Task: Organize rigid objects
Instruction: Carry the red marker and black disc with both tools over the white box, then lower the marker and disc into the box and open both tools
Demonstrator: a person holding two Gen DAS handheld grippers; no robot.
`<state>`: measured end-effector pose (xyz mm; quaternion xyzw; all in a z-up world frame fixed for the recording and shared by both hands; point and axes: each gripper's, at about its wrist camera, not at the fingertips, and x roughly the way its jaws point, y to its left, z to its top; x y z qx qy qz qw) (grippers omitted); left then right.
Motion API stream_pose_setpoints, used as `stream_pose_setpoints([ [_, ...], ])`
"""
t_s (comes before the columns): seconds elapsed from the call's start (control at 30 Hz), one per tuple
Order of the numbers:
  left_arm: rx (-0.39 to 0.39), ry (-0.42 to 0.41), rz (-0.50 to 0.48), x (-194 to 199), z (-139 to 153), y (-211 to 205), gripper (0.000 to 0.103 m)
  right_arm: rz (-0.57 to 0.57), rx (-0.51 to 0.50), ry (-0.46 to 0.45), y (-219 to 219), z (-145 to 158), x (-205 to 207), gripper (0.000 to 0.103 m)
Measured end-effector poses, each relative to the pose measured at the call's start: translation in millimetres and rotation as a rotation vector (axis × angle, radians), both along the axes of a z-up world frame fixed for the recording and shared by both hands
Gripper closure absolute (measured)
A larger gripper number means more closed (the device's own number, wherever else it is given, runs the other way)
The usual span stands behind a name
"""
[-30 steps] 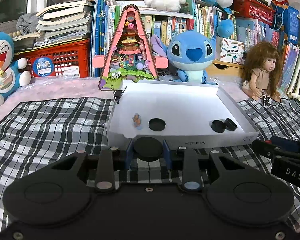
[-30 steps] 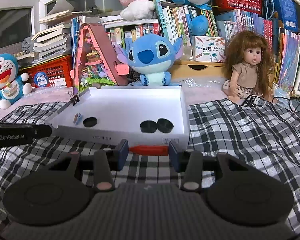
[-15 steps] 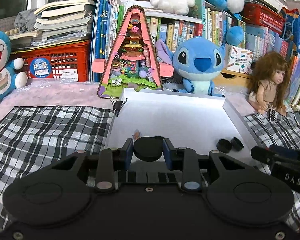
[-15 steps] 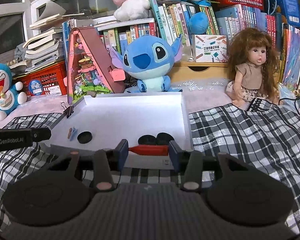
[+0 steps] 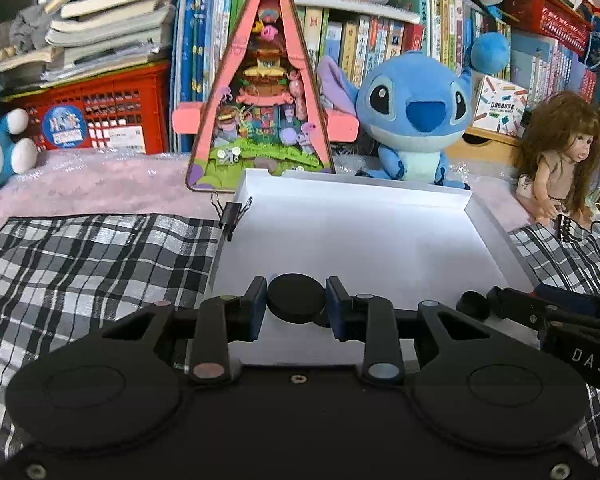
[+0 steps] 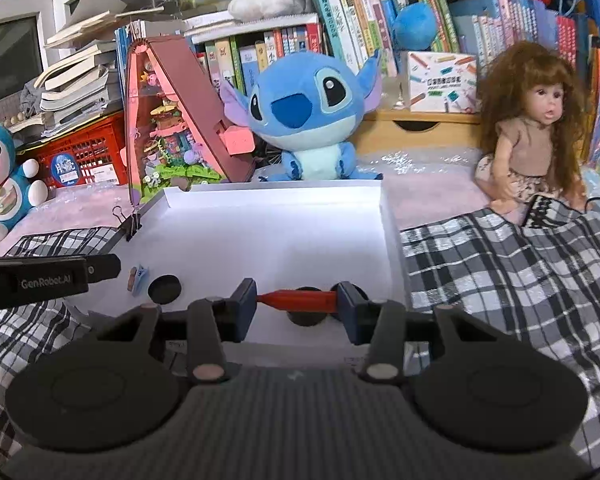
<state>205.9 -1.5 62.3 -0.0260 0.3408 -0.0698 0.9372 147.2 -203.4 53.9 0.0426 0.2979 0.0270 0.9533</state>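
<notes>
The left tongs (image 5: 297, 303) pinch a flat round black disc (image 5: 297, 298) just over the near edge of the shallow white cardboard tray (image 5: 476, 216) on the black-and-white checked cloth (image 5: 92, 264). The right tongs (image 6: 297, 301) clamp a short red plastic rod (image 6: 297, 300) end to end above the tray's near right part. Another black disc (image 6: 164, 289) and a small blue clip (image 6: 140, 278) lie inside, near left.

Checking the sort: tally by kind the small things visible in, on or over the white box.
Black discs: 3
Red stick: 1
Blue-and-brown piece: 1
Black binder clip: 1
Total: 6
</notes>
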Motion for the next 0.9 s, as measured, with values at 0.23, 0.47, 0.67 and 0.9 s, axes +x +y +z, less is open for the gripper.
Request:
stream_pose_setpoints([
  [0.23,-0.060,0.059,-0.021,40,2,6,0.073,0.008,0.083,0.062,-5,6,38,0.053],
  [0.47,-0.078,0.095,-0.061,62,-5,0,0.073,0.013,0.103,0.140,-2,4,72,0.053],
  [0.67,-0.056,0.090,-0.052,70,-14,-1,0.073,0.006,0.090,0.177,0,-8,85,0.053],
  [0.9,-0.027,0.094,-0.029,76,-26,-3,0.073,0.005,0.048,0.193,5,-18,93,0.053],
])
